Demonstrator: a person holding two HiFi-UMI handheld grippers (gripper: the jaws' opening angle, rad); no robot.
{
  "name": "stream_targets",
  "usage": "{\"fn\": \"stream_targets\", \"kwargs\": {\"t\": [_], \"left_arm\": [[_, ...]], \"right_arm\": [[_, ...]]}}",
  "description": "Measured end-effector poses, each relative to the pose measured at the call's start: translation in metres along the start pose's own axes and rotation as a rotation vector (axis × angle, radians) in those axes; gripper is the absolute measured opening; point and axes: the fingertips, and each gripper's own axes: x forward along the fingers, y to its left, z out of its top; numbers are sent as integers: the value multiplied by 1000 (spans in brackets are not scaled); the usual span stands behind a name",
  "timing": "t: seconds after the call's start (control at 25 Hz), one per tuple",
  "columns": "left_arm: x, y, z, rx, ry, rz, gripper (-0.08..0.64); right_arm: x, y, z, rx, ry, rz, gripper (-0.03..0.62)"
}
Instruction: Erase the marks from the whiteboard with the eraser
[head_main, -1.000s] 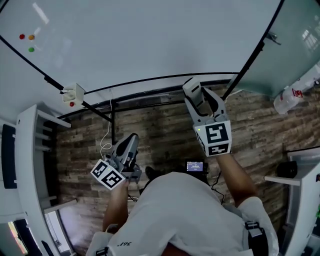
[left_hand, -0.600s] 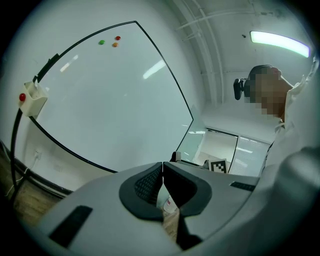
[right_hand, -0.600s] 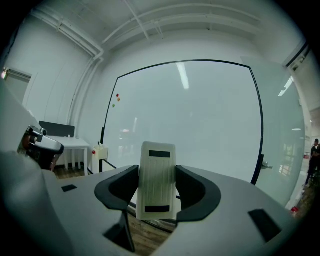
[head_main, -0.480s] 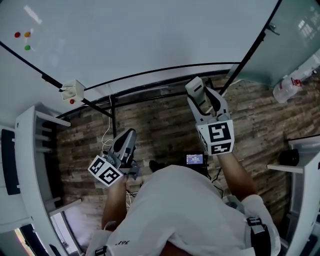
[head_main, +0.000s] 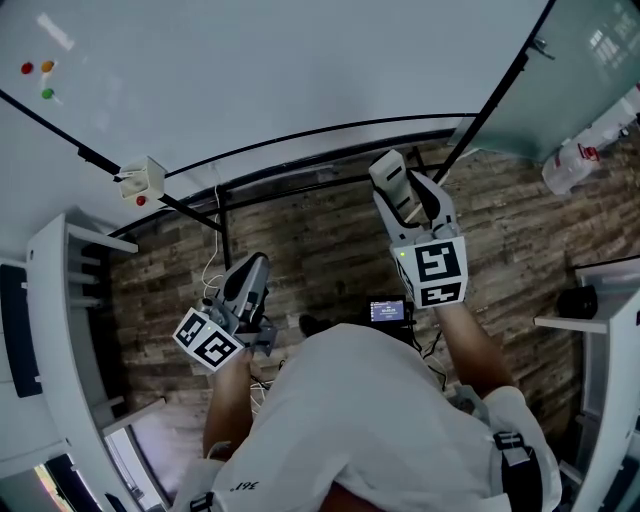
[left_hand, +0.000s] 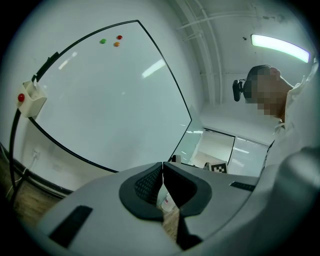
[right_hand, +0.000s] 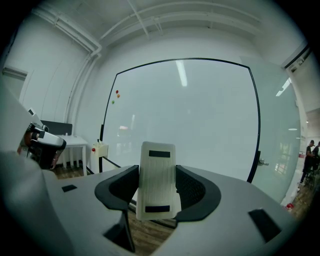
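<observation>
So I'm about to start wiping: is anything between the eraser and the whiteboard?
Nothing visible. The right tool holds the eraser facing the whiteboard, with only open air between; the small box sits off at the board's left edge.

Office-like workroom, brightly lit

A large black-framed whiteboard (head_main: 300, 70) dotted with coloured magnets (head_main: 47, 93) is seen beside a glass partition (head_main: 585, 70). The setting is further marked by a wood-plank floor (head_main: 330, 250), a white table (right_hand: 75, 142), a ceiling strip light (left_hand: 280, 46) and exposed ceiling pipes (right_hand: 145, 17).
</observation>
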Motion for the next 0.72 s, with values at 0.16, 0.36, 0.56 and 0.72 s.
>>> {"fn": "stream_targets", "kwargs": {"t": [0.16,0.36,0.56,0.72], "left_arm": [[-2,1,1,-2,-1,1,8],[-3,1,1,-2,3,0,8],[0,0,1,-1,5,-7,8],[-2,0,0,-1,4,-7,8]], "right_arm": [[-1,1,-3,3,5,-5,245],[-2,2,-4,8,8,-12,245],[-2,0,-4,8,10,-19,245],[-3,1,-5,5,8,-19,245]]}}
